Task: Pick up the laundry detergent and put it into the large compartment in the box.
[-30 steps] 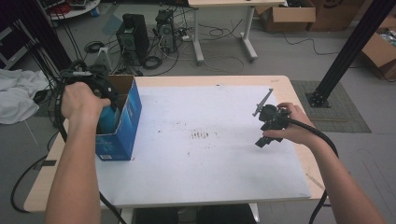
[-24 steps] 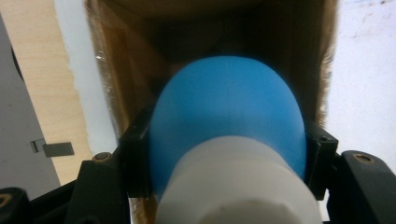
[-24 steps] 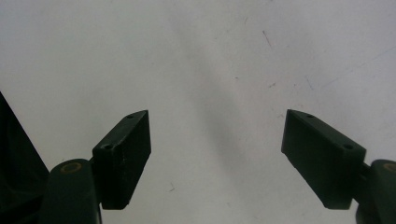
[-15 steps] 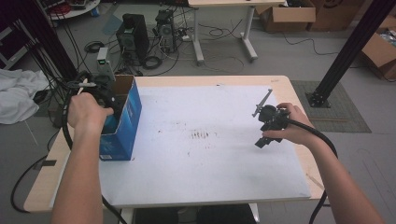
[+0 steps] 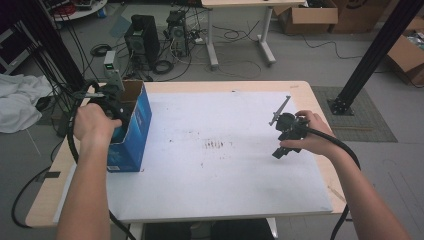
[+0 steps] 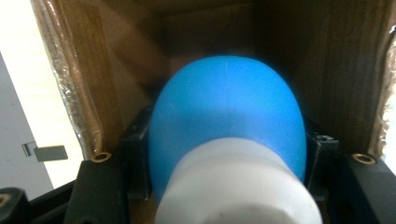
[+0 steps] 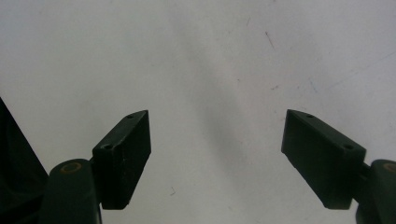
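One blue-and-white bottle (image 6: 227, 140), apparently, in left gripper (image 6: 227, 163), inside one box (image 5: 131, 131).

Both tongs (image 7: 217, 158) are black — blocky jaws with brass-ringed screw holes, thick black cables trailing.

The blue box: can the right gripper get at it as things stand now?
Probably yes. The right gripper is open and holds nothing, and bare white table lies between it and the blue box. Only the left gripper occupies the box's opening.

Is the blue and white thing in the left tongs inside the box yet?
Inside. The left tongs clamp the blue and white thing, and the box's brown cardboard walls surround it.
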